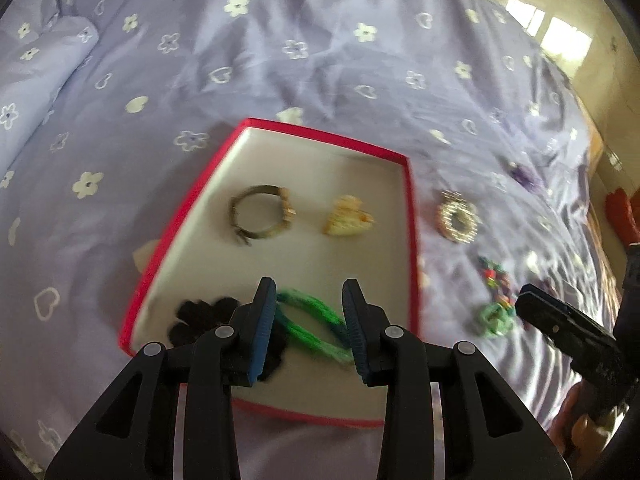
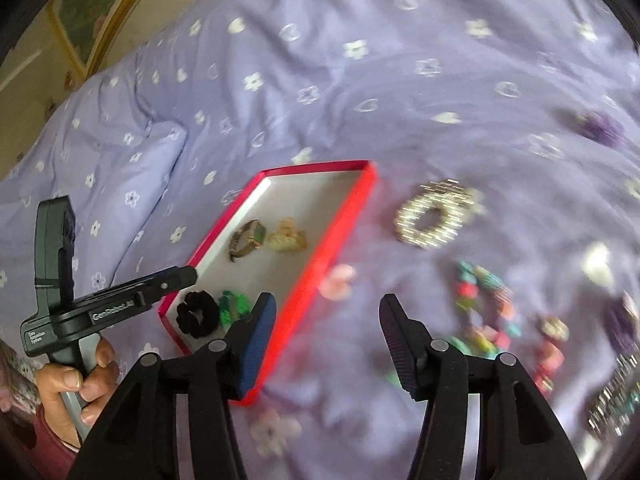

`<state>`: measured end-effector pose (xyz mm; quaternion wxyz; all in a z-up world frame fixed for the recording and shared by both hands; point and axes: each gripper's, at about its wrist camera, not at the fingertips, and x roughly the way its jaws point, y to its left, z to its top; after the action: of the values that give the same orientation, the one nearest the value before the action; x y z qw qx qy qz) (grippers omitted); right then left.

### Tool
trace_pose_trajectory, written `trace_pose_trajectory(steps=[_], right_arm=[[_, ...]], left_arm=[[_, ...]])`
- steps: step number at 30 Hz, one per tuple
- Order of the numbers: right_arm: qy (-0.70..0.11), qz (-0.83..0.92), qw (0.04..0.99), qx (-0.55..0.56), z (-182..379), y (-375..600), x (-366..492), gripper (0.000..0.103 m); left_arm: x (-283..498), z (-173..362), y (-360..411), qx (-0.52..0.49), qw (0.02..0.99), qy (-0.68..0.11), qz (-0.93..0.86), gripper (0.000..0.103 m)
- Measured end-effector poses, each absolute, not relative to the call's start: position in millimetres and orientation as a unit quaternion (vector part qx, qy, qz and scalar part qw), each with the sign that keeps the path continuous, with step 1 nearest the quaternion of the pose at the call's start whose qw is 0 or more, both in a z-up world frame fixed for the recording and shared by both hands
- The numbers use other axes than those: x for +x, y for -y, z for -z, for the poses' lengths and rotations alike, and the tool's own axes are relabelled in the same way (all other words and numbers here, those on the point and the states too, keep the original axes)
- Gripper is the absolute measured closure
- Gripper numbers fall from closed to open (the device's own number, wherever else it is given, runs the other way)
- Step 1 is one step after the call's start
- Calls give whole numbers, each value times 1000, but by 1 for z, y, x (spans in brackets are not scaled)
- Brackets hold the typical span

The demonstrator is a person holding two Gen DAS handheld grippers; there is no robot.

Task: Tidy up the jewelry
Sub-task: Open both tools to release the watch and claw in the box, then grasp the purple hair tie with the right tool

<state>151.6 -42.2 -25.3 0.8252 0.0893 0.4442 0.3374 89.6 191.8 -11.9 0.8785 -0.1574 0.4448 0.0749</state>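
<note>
The bed (image 1: 320, 60), covered by a soft lilac sheet with white flowers and hearts, is the first risk: the fabric is wrinkled and gives way, so a finger pressing down may catch the cloth together with a piece, or push the piece into a fold.

The red box (image 1: 410, 216) with the white floor lies on this soft bed, left of the loose jewelry. Its near right wall rises just beside the right hand-held gripper (image 2: 328, 340); a move to the left could knock the wall and shift the light box.

In the box there are a wristwatch (image 1: 260, 216), a yellowish heart-shaped piece (image 1: 348, 220), a black scrunchie (image 1: 200, 316) and a green hair tie (image 1: 308, 320). The left hand-held gripper (image 1: 310, 332) hangs over the green hair tie with its fingers apart, grasping nothing; if it sinks, it may drag the tie.

On the sheet, right of the box, lie a silver beaded bracelet (image 2: 434, 216) and a multicolored bead bracelet (image 2: 486, 308), with more small pieces at the far right, blurred. The right hand-held gripper is released and empty, near the bead bracelet. The beads lie close to the other pieces, so the fingers could take two at once.
</note>
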Motion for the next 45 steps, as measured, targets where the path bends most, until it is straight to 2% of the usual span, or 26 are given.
trace_pose_trajectory(steps=[25,45], right_arm=[[-442,-208,862,138,41,200,123,46],[-472,-198,857,55,66,200,192,47]], left_arm=[[93,11,-76,-108,872,-476,37,64],[144,47,-24,-60,854,-504,113,57]])
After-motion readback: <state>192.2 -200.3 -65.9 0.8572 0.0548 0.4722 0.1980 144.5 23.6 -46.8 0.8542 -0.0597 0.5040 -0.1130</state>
